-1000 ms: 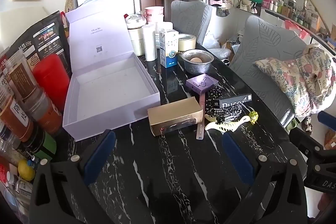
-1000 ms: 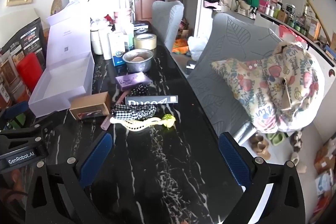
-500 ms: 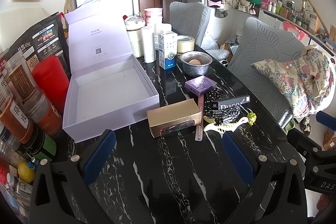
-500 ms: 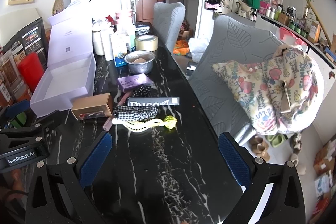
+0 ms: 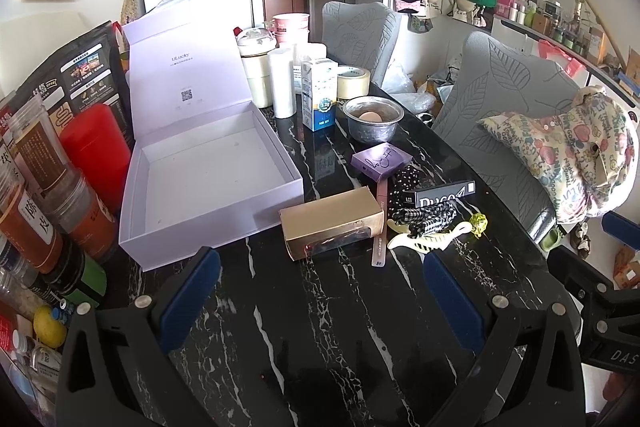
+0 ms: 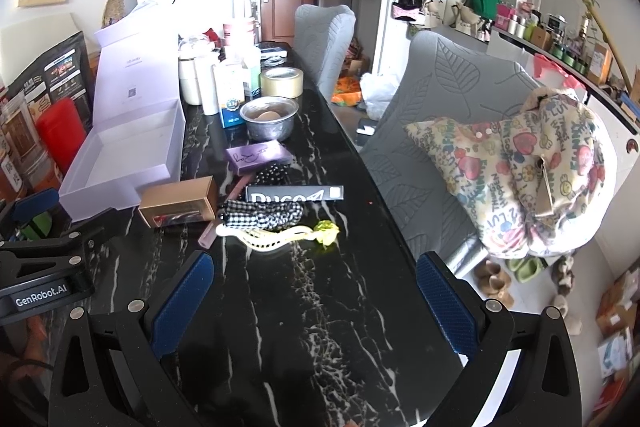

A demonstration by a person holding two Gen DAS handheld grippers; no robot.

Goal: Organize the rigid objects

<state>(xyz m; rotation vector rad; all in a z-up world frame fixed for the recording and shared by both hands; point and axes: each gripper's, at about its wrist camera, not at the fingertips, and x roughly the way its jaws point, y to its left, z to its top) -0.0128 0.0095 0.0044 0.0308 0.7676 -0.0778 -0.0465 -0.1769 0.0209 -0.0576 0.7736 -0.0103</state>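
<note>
- Two grippers are hovering over the near end of the black marble table point(image 5: 328, 327); you are holding the left gripper point(image 5: 320, 303) and the right gripper point(image 6: 316, 303) with fingers spread wide and nothing between them.
- You are facing the open lilac box point(image 5: 208, 179), which is sitting empty along the table's left edge with its lid standing up, probably so the rigid items can be dropped straight in.
- You are aiming the left gripper at the gold box point(image 5: 332, 223), which is lying just beside the lilac box's near right corner and looks like the nearest pick.
- You are keeping the right gripper nearer the table's right edge, lined up with the black Duco box point(image 6: 294, 195), the purple box point(image 6: 258, 155) and the cream hair claw point(image 6: 264, 237).
- You are seeing the jars point(image 5: 44, 187) crowding the left edge clearly only in the left wrist view.
- You are seeing the floor beyond the right edge, and the left gripper's body, only in the right wrist view.
</note>
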